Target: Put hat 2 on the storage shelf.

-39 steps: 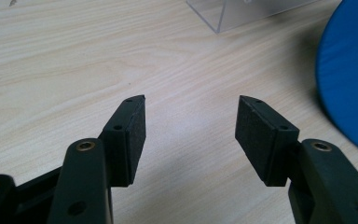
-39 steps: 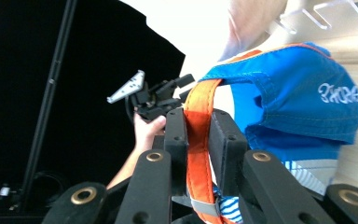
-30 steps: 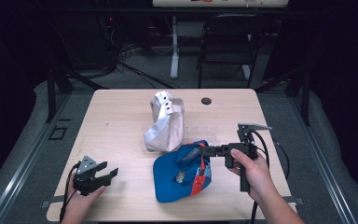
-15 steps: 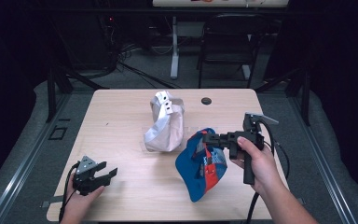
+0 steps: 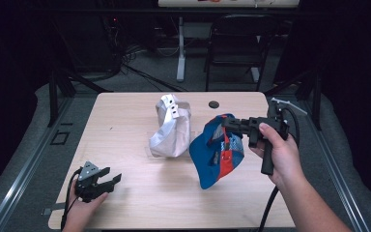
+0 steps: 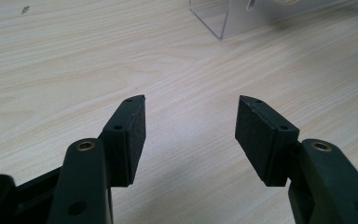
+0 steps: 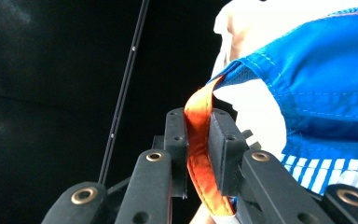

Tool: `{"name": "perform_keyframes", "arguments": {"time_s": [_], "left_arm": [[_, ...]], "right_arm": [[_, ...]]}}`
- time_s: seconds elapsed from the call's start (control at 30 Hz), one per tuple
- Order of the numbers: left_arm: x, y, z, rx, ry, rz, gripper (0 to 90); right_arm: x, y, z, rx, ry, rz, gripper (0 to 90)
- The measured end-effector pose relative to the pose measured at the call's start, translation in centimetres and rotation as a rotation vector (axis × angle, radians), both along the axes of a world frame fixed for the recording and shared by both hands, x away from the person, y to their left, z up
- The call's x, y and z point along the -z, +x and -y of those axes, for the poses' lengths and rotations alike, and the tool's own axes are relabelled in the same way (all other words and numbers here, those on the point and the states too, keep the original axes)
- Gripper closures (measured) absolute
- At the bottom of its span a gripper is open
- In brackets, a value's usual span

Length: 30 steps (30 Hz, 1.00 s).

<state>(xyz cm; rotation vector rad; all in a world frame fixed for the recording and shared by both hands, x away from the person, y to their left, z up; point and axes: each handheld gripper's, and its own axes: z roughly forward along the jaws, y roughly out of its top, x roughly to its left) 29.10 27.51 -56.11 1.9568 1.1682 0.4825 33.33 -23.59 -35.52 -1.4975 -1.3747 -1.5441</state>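
Note:
A blue cap (image 5: 217, 154) with red and white panels hangs off the table at the right, brim down. My right gripper (image 5: 224, 123) is shut on its orange strap (image 7: 200, 154), which is pinched between the pads, with the blue cloth (image 7: 321, 84) spreading to the right of the jaws. A white cap (image 5: 171, 128) sits upright just left of the blue one, on a clear stand (image 6: 223, 18). My left gripper (image 5: 113, 180) rests low at the table's front left corner, open, with bare wood between its pads (image 6: 130, 135).
The wooden table (image 5: 125, 121) has a small black round piece (image 5: 214, 104) near its far edge. A chair (image 5: 236, 43) and a stand with cables sit on the dark floor behind the table.
My right gripper has risen and moved toward the far side with the blue cap, which has come off the table and now hangs from its strap. The left gripper has stayed put.

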Motion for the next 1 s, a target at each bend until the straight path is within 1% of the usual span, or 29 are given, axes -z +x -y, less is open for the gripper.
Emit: {"name": "perform_keyframes", "arguments": {"time_s": [0.03,0.07,0.17,0.33,0.37,0.47,0.57,0.6,0.63,0.7,0.73,0.87,0.9,0.93,1.0], "left_arm": [[-0.1,0.0,-0.1,0.002,0.007,-0.004,43.4],[0.0,0.0,-0.1,-0.004,0.000,0.009,43.4],[0.0,0.0,-0.2,-0.004,-0.002,0.008,43.4],[-0.1,0.0,-0.3,-0.005,-0.003,0.002,43.4],[-0.1,0.0,-0.3,-0.005,-0.003,0.002,43.4],[-0.1,0.0,-0.3,-0.006,-0.003,0.009,43.4],[-0.1,0.0,-0.3,-0.006,-0.005,0.008,43.4],[-0.1,0.0,-0.3,-0.006,-0.005,0.008,43.4],[-0.1,0.0,-0.3,-0.005,-0.003,0.009,43.4],[-0.2,0.0,-0.4,-0.002,0.006,0.003,43.4],[-0.3,0.0,-0.4,0.002,0.008,-0.003,43.4],[-0.3,-0.1,-0.5,-0.002,0.006,-0.003,43.4],[-0.3,-0.1,-0.5,-0.002,0.006,-0.003,43.4],[-0.3,-0.1,-0.5,-0.002,0.007,-0.002,43.4],[-0.3,-0.1,-0.5,-0.002,0.009,-0.002,43.4]], "right_arm": [[-0.2,0.1,0.0,0.008,0.000,0.001,78.4],[-0.5,0.3,0.0,0.012,-0.004,0.009,78.4],[-1.1,0.8,0.2,0.028,-0.002,0.014,78.4],[-2.2,1.7,0.5,0.074,0.000,0.027,78.4],[-2.2,1.7,0.5,0.074,0.000,0.027,78.4],[-3.2,2.5,0.7,0.112,-0.004,0.038,78.4],[-3.8,3.2,0.7,0.138,-0.007,0.042,78.4],[-3.9,3.5,0.7,0.140,-0.012,0.047,78.4],[-4.1,3.7,0.7,0.157,-0.012,0.046,78.4],[-4.4,4.3,0.7,0.174,-0.012,0.047,78.4],[-4.5,4.5,0.7,0.173,-0.019,0.053,78.4],[-4.8,5.6,0.7,0.211,-0.022,0.051,78.4],[-4.8,5.8,0.7,0.221,-0.022,0.051,78.4],[-4.7,6.1,0.6,0.232,-0.023,0.042,78.4],[-4.4,6.6,0.6,0.238,-0.034,0.040,78.4]]}}
